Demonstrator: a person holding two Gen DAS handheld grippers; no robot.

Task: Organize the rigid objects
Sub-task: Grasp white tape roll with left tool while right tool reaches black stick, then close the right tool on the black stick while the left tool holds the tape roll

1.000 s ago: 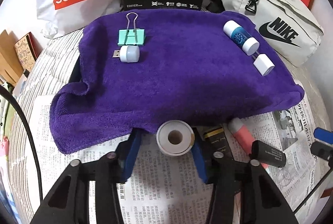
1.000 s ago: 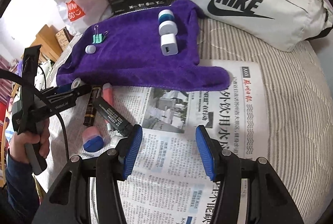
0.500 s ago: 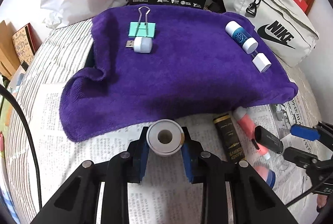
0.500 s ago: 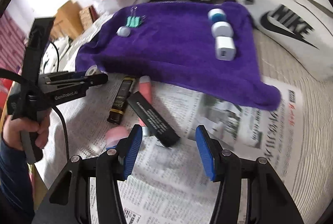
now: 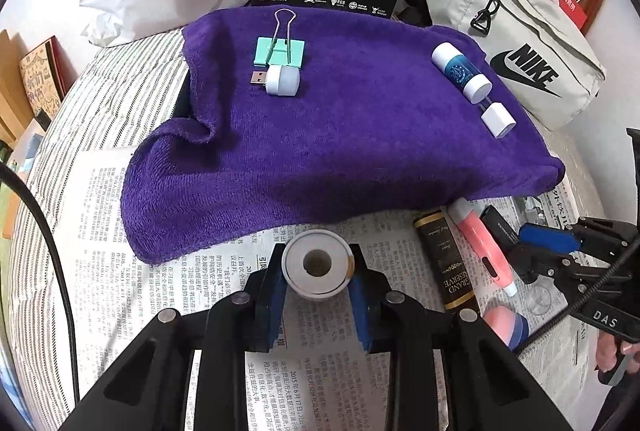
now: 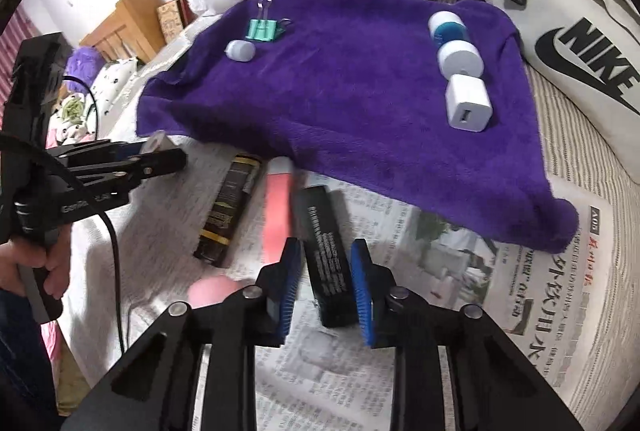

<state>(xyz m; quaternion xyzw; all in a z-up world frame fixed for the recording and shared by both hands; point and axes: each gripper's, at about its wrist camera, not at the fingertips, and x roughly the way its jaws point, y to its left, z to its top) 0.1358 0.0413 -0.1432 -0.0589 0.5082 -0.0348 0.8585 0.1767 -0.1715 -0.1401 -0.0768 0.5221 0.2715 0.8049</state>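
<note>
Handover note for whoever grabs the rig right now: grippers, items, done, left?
Left gripper: shut on the tape roll, above the newspaper just short of the towel.
Right gripper: open, fingers straddling the black box, not clamped.
Done, on the towel: clip, USB light, blue bottle, charger.
Left, on the newspaper: black box, gold-label tube, pink pen, pink-blue item, plus the tape roll in hand.
</note>
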